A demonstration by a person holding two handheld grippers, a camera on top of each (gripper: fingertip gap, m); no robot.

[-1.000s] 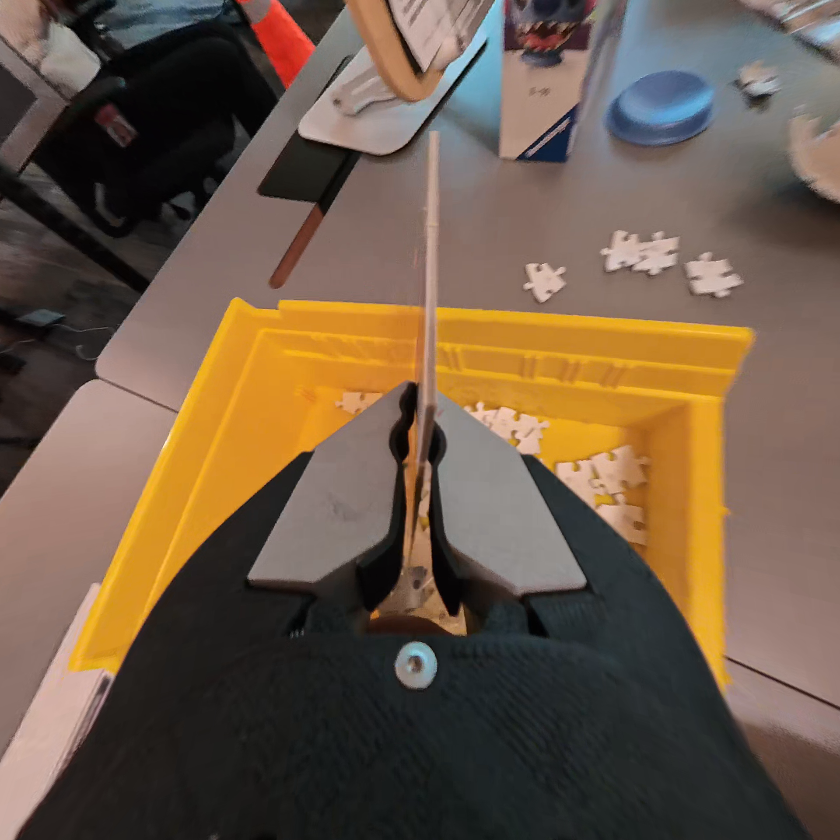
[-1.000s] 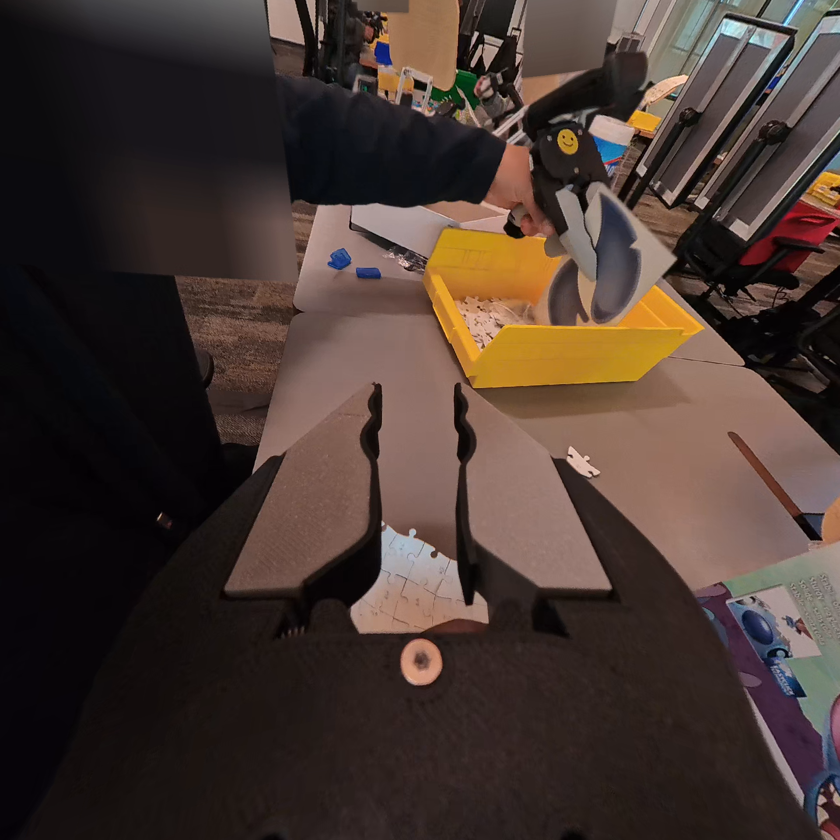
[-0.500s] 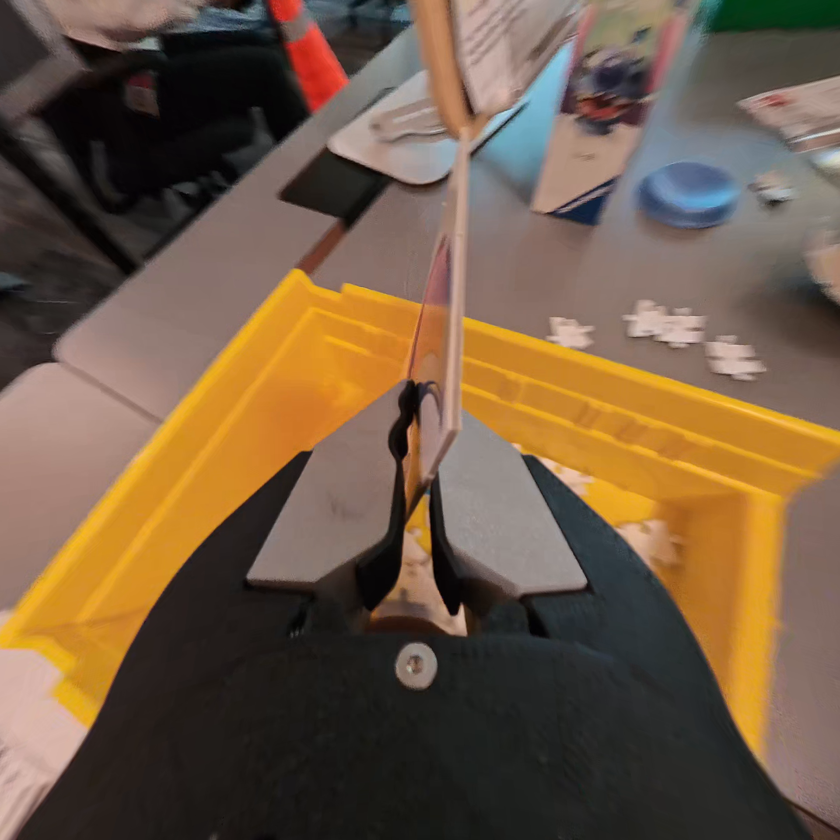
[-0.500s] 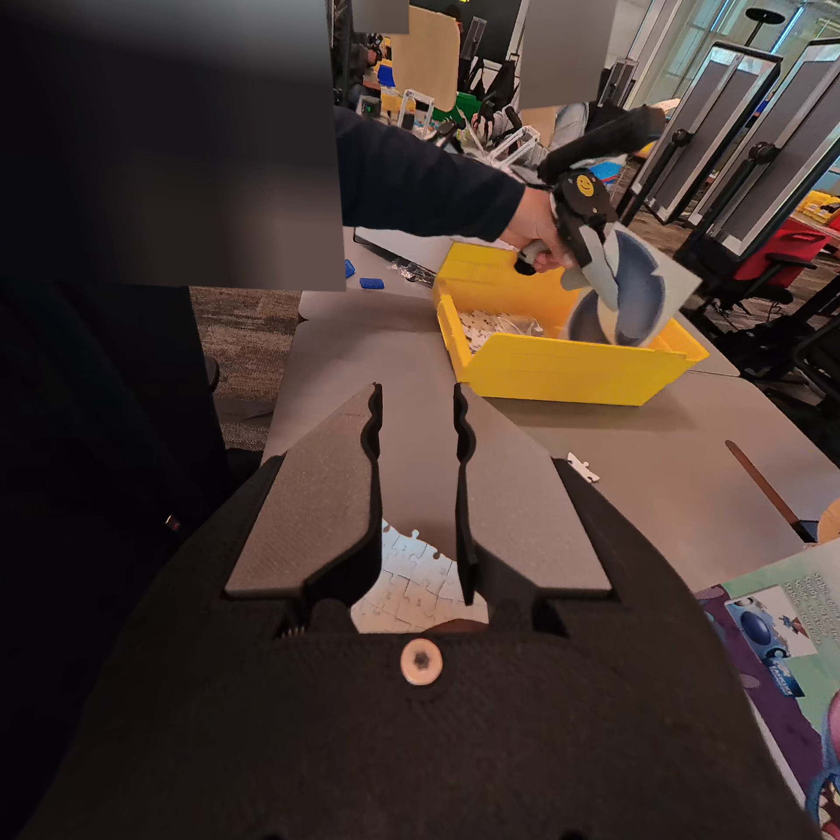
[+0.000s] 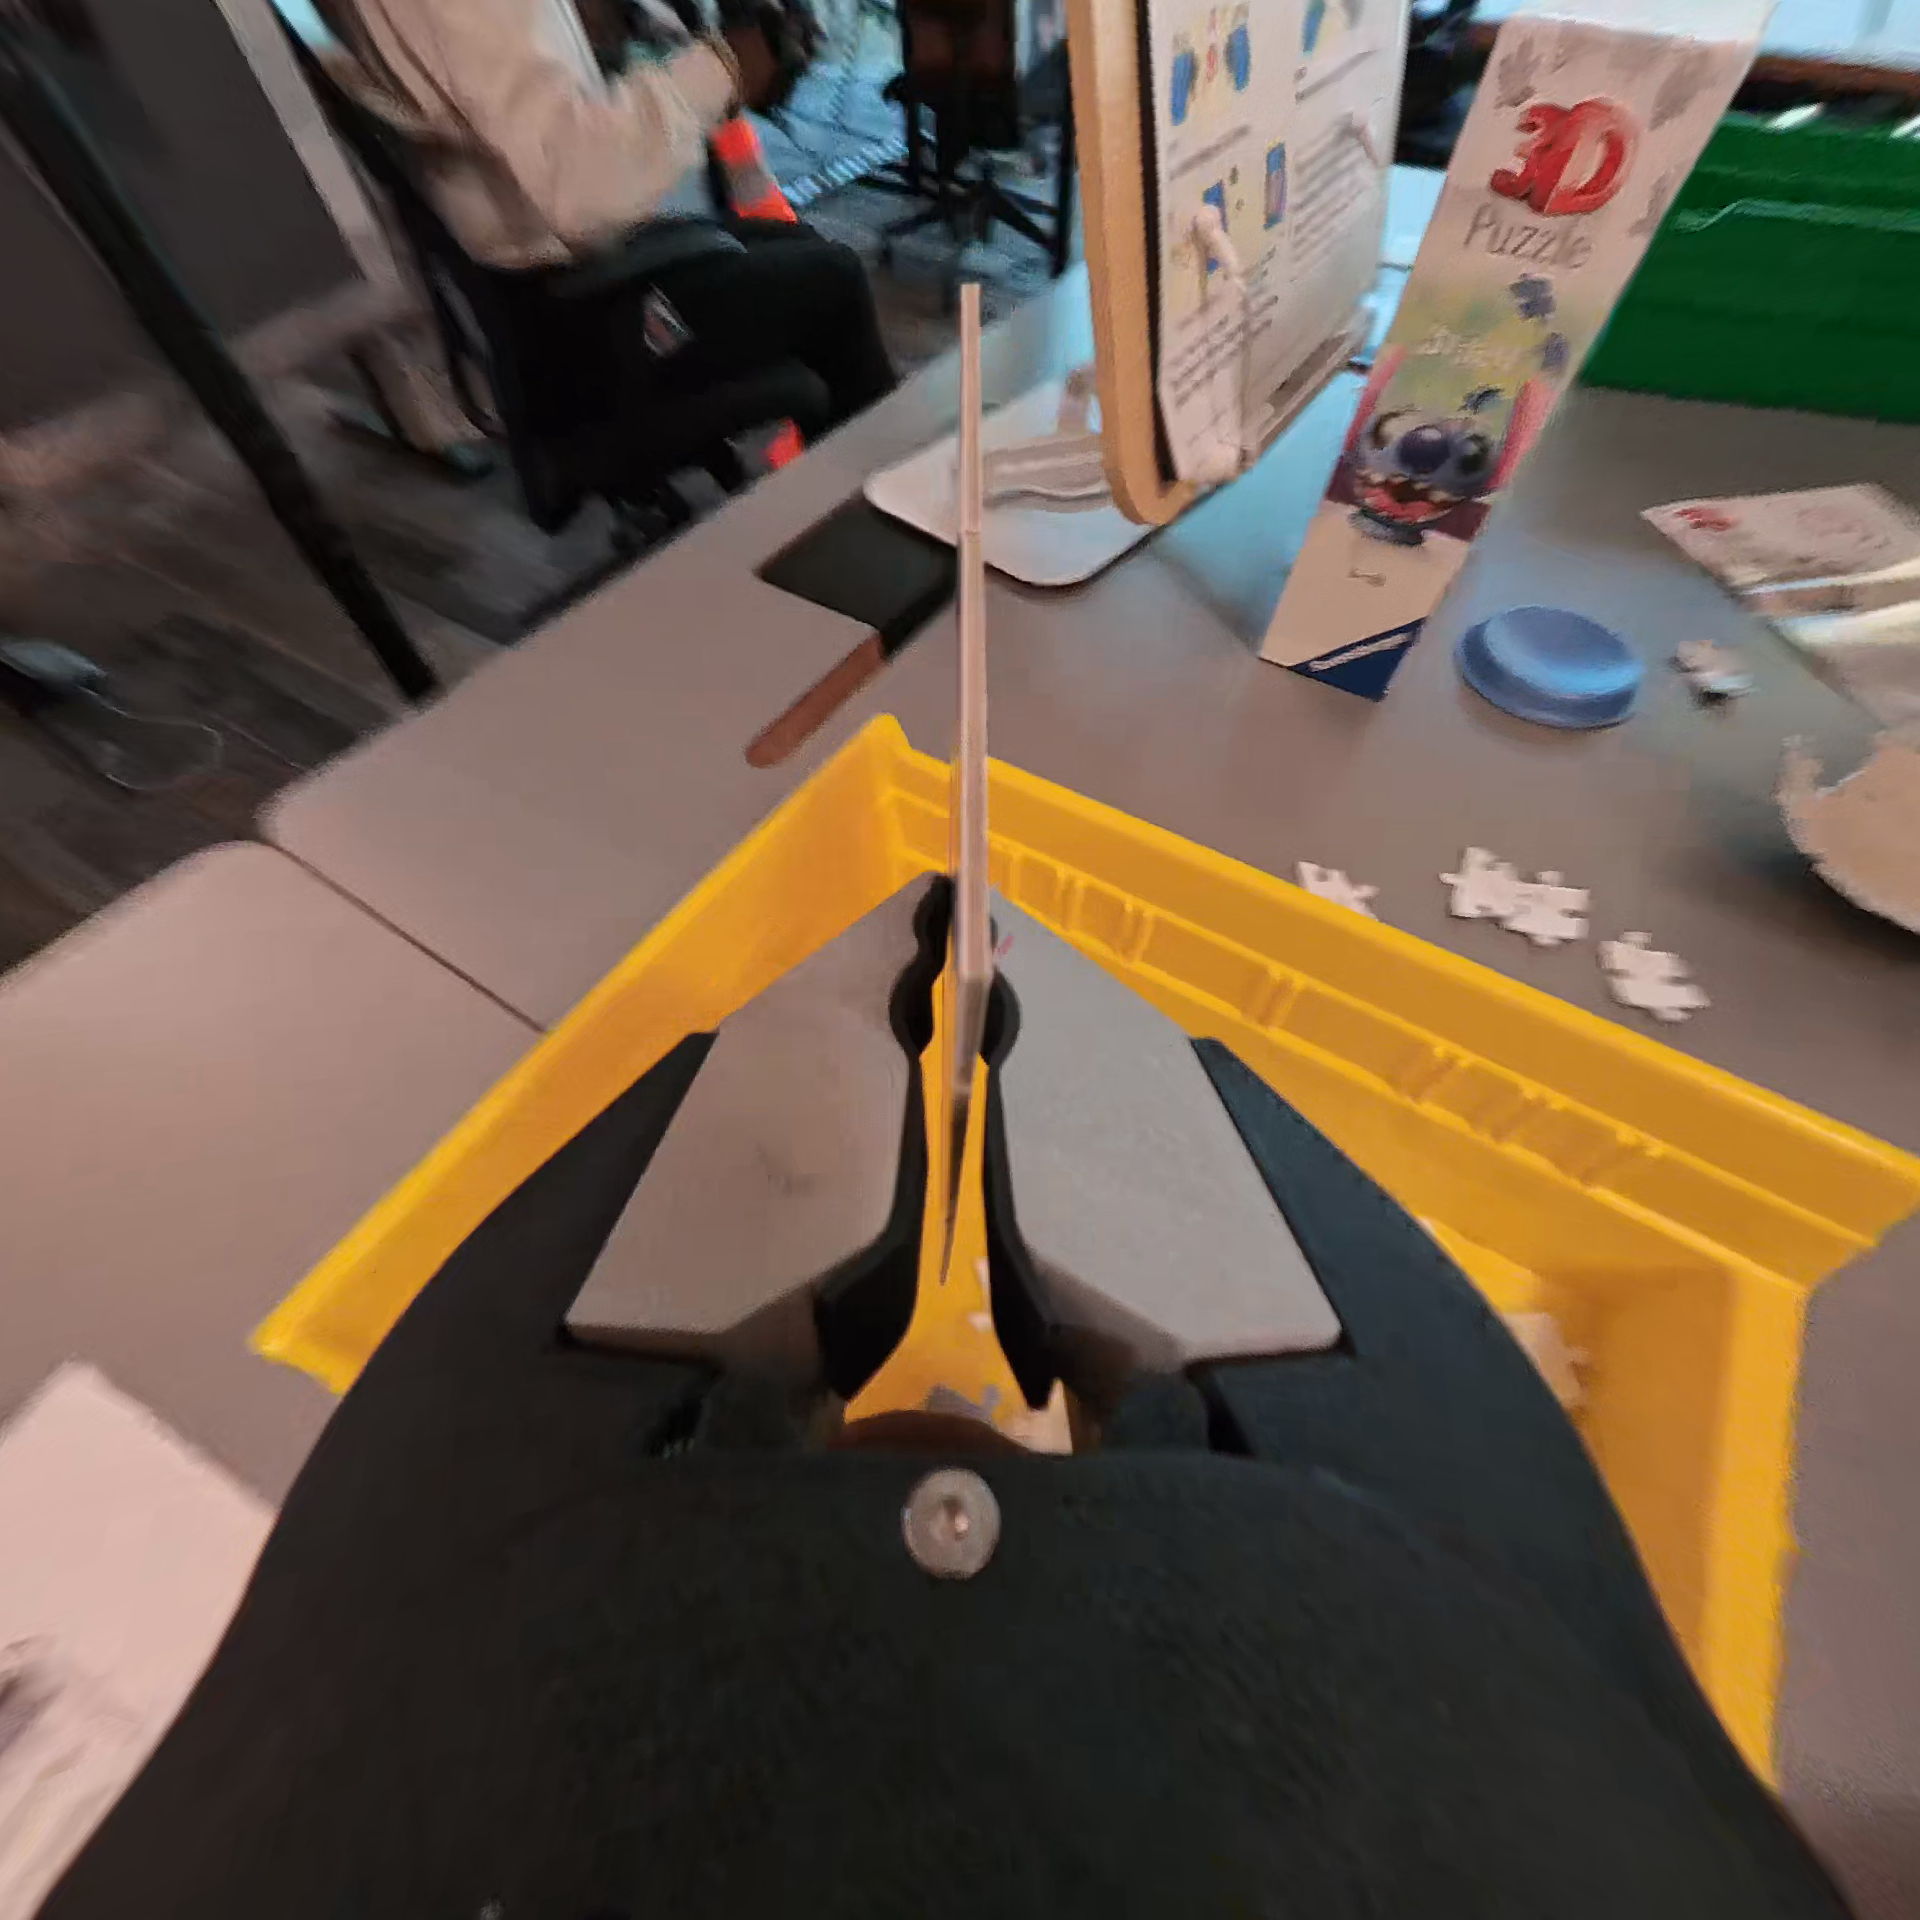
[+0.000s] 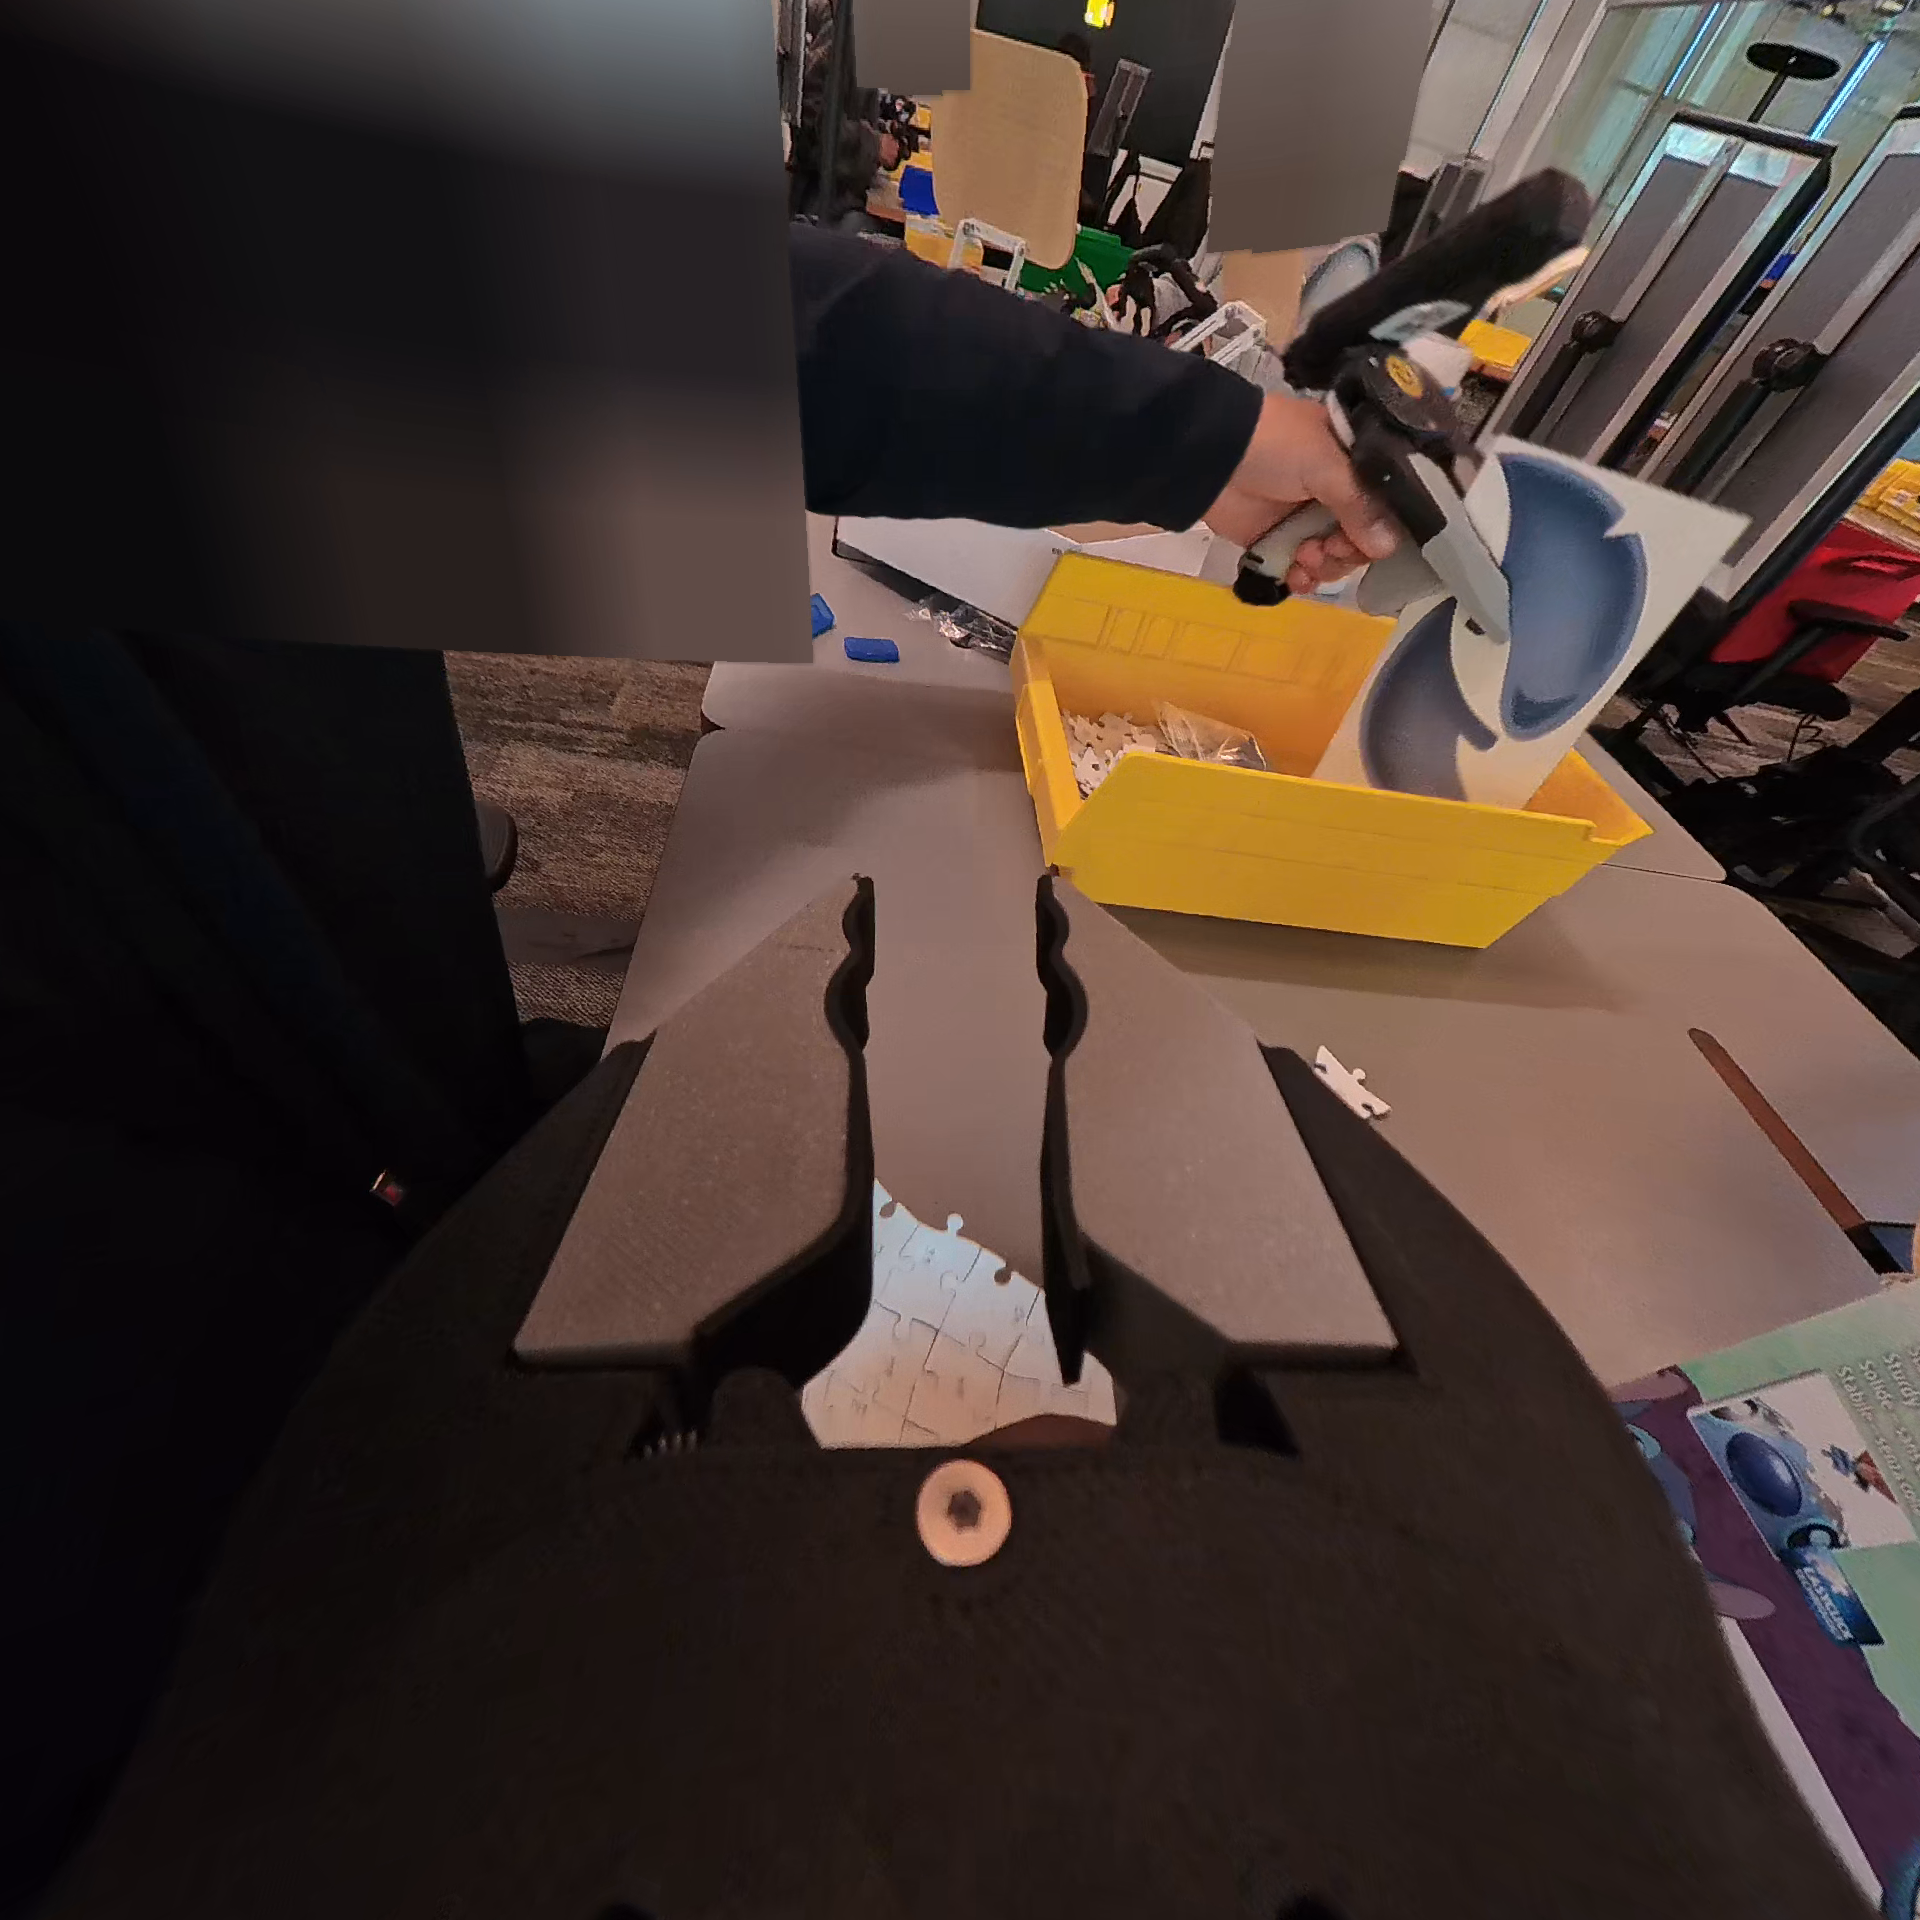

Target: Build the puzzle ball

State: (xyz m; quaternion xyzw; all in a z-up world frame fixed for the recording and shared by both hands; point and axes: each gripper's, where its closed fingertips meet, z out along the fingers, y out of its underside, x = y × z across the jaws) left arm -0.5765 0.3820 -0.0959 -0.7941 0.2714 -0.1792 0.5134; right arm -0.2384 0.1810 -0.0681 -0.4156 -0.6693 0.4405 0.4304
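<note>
My left gripper (image 5: 961, 904) is shut on a flat card (image 5: 971, 623), seen edge-on and upright. It hangs over the yellow bin (image 5: 1351, 997). The right wrist view shows the card's face (image 6: 1538, 623) with blue ear shapes, held by a hand above the bin's right end (image 6: 1299, 831). White puzzle pieces (image 6: 1101, 738) lie inside the bin. My right gripper (image 6: 951, 904) is open and empty above the table. A joined white puzzle section (image 6: 956, 1340) shows beneath it. Loose pieces (image 5: 1517, 904) lie past the bin.
A tall puzzle box (image 5: 1455, 416), a blue round stand (image 5: 1553, 665) and an upright instruction board (image 5: 1226, 239) stand beyond the bin. A part-built white shell (image 5: 1860, 842) sits at the right edge. A printed leaflet (image 6: 1808, 1475) and brown stick (image 6: 1777, 1132) lie at my right. Spacing between my two grippers at the tips: around 40 centimeters. To reach the joined white puzzle section (image 6: 956, 1340) in a straight line is about 20 centimeters for my right fingers, about 40 centimeters for my left.
My left gripper has swung and lifted with the card, from the bin's middle toward its far corner; in the right wrist view it moved right. My right gripper has stayed in place, open.
</note>
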